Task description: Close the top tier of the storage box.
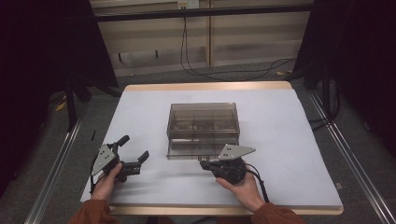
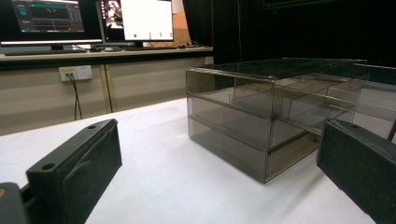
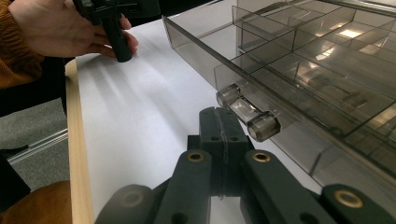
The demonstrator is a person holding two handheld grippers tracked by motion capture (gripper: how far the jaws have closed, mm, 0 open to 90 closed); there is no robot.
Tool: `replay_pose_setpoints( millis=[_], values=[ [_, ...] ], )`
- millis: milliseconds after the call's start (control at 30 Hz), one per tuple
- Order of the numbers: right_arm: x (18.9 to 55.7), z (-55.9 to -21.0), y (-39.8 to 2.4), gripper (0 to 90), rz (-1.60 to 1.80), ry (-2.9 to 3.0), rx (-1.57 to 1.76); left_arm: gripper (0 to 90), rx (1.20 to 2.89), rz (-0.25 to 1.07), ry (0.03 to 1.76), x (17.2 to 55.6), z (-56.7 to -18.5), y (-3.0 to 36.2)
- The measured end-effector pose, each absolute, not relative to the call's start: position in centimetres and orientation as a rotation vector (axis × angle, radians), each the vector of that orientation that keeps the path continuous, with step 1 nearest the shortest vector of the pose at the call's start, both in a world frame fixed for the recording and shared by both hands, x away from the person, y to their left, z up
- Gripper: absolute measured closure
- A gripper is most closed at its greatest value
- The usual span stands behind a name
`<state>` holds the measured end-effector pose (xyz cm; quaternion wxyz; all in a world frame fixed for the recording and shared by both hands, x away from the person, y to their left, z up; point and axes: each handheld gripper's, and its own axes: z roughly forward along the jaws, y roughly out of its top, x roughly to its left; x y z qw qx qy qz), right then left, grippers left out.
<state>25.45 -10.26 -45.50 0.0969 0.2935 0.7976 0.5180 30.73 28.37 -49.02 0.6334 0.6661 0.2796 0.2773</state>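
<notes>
Grey floor and a metal rail (image 1: 56,163) lie at the far left of the high view, beside a table (image 1: 205,87) covered with a white sheet. Near the table's front left corner, the person's left hand (image 1: 108,179) holds the left gripper (image 1: 135,151), which rests on the sheet with its jaws spread wide apart and nothing between them; in the left gripper view the two black jaws stand at either edge with bare white sheet between. That view looks across the sheet at the smoky clear drawer box (image 2: 261,116), which sits well apart from this gripper, with monitors (image 2: 88,21) on a desk behind it.

At the middle of the table stands the drawer box (image 1: 203,123), its lower drawer (image 1: 196,150) pulled out a little toward the person. Inside, dividers split the drawers into compartments.

Just to the right of the drawer's front, the right hand (image 1: 243,186) holds the right gripper (image 1: 204,164), lying low on the sheet and pointing left along the drawer front. In the right gripper view its jaws are pressed together, gripping nothing, with the tip just beside the drawer's clear handle (image 3: 247,114); whether they touch it I cannot tell.
</notes>
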Motion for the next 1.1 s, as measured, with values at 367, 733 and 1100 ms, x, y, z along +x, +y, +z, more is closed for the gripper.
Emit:
replay_pose_setpoints(
  millis=[367, 733, 1100],
  values=[
    [25.81, -45.64, -10.24, 90.0, 1.531, 2.362, 0.887, 0.0, 1.523, 0.635, 0.640, 30.73, -49.02, 28.38],
    [25.99, -45.55, -10.41, 90.0, 1.528, 2.336, 0.907, 0.0, 1.522, 0.639, 0.640, 30.75, -49.01, 28.40],
    [26.07, -45.48, -10.42, 90.0, 1.526, 2.342, 0.907, 0.0, 1.522, 0.639, 0.640, 30.74, -49.01, 28.40]
  ],
)
